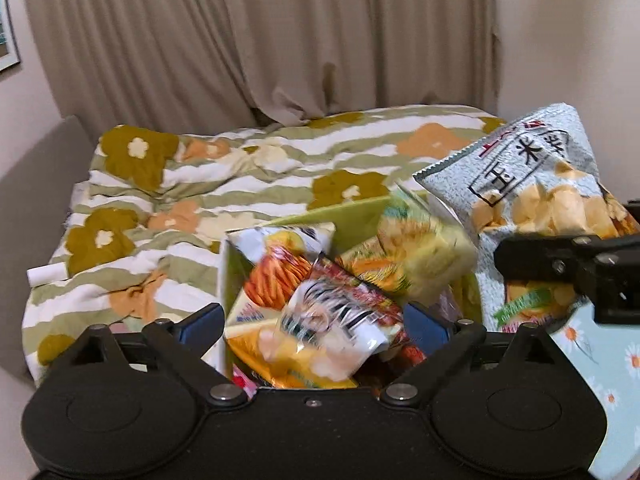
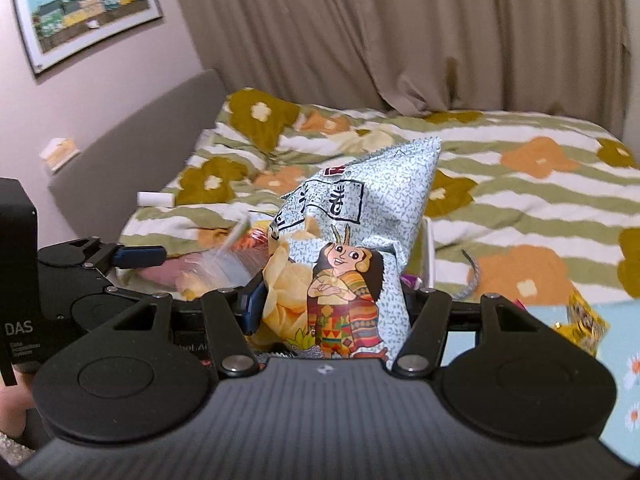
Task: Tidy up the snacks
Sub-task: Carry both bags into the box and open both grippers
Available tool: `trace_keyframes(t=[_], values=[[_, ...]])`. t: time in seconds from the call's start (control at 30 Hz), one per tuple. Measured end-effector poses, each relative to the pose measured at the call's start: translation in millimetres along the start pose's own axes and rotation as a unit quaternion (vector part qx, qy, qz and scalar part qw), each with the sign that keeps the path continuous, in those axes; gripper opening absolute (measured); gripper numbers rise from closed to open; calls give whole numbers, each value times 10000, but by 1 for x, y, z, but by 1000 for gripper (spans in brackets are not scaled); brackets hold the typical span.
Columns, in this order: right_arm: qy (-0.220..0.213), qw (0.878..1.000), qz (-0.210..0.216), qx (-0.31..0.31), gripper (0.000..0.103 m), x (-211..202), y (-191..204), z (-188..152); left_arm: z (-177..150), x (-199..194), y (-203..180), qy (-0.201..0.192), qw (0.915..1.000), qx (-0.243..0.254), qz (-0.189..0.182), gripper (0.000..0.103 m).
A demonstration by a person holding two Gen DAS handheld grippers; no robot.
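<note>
My right gripper (image 2: 328,304) is shut on a pale grey corn-chip bag (image 2: 360,248) with a cartoon figure and holds it upright in the air. The same bag (image 1: 532,200) shows at the right in the left wrist view, with the right gripper's finger (image 1: 560,260) across it. My left gripper (image 1: 314,320) is open above a green box (image 1: 340,210) filled with several snack bags. A blurred yellow chip bag (image 1: 424,248) is in the air over the box. A striped bag (image 1: 340,316) lies between the left fingers, untouched.
A bed with a flowered green-striped quilt (image 1: 180,184) lies behind the box. A light blue daisy-print surface (image 1: 600,360) is at the right, with a gold snack pack (image 2: 584,324) on it. A curtain (image 2: 400,32) and a grey headboard (image 2: 132,152) stand behind.
</note>
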State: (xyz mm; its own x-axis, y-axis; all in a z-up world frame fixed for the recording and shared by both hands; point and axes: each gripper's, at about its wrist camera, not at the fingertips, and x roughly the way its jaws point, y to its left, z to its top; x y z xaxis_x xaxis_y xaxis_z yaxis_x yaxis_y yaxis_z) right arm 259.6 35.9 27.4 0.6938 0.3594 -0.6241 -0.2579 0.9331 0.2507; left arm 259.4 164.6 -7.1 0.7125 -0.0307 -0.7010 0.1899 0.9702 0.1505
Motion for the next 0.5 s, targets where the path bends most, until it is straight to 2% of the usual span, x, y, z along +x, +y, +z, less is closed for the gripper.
trace_keyframes(t=[0.1,0.23,0.5], values=[[72,9998,-151,51,74,-1,3,-6,-11,-7,1,-43,10000,48,-51,101],[97,9997,-227,6,74,-1,5,-6,-21,-21,7,-100,9996,-229,-107,102],[10,9996,-127,-240,77,-1,13,4,-25,-41,22,-222,9982,-520,175,102]])
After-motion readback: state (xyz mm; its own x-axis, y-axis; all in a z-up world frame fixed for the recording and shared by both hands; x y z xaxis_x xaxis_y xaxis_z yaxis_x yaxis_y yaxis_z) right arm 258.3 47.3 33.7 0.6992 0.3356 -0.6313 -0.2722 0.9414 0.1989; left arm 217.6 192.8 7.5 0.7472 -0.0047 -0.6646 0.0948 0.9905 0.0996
